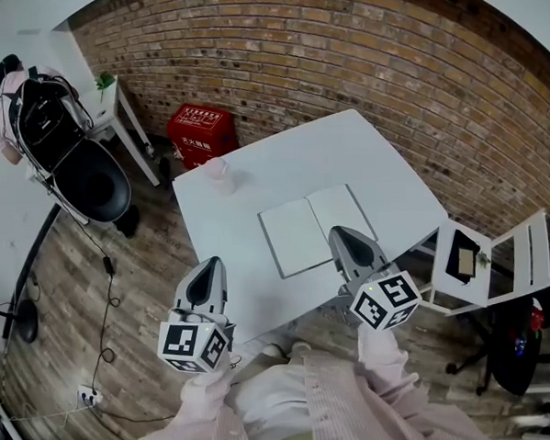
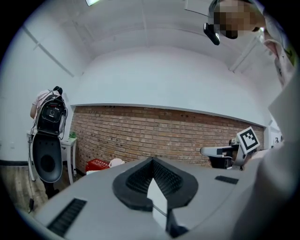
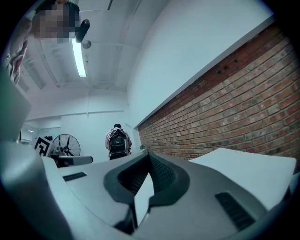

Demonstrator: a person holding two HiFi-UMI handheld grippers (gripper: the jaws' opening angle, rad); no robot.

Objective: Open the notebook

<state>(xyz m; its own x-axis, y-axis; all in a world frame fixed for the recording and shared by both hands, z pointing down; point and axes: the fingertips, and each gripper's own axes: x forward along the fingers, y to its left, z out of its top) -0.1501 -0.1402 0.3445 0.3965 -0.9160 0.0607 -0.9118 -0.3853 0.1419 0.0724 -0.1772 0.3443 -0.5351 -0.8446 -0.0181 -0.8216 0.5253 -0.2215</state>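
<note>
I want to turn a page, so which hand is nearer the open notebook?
Probably right. In the head view the right gripper appears over the notebook's right page; the left gripper is off to its left.

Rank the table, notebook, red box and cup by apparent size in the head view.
1. table
2. notebook
3. red box
4. cup
The red box lies farther from the camera, so its rank is only apparent.

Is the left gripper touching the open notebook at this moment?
Apart. The head view shows the left gripper near the table's front corner, with bare white table between it and the notebook.
</note>
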